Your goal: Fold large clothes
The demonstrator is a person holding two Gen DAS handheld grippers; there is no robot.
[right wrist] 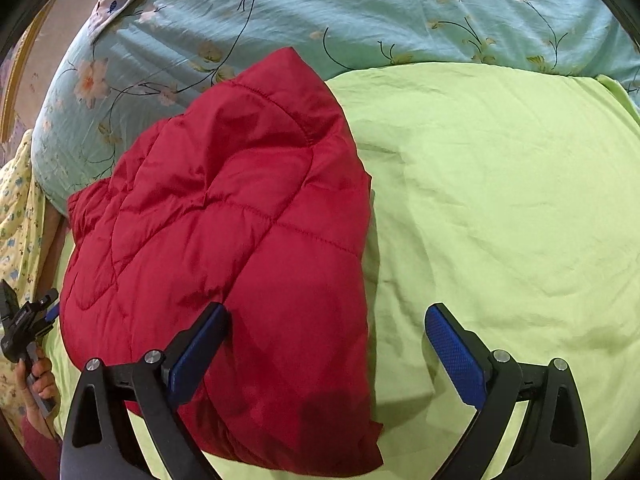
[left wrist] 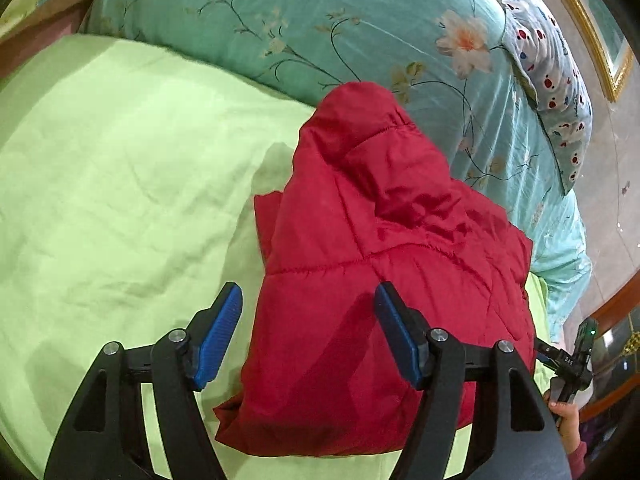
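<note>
A green sheet (left wrist: 100, 160) covers most of the bed, with a teal flowered quilt (left wrist: 340, 20) bunched along the far side and a spotted pillow (left wrist: 552, 92) at the far right in the left camera's view. The red jacket (right wrist: 224, 220) lies on the sheet as a puffy, roughly folded bundle, its far end resting against the quilt. Both tools hang above it holding nothing: the left gripper (left wrist: 308, 332) has its jaws spread over the jacket's near left part, and the right gripper (right wrist: 326, 348) has its jaws spread over the near right edge. The padding looks springy and slippery, so the bundle could likely puff open or slide when released or pinched too shallowly.
</note>
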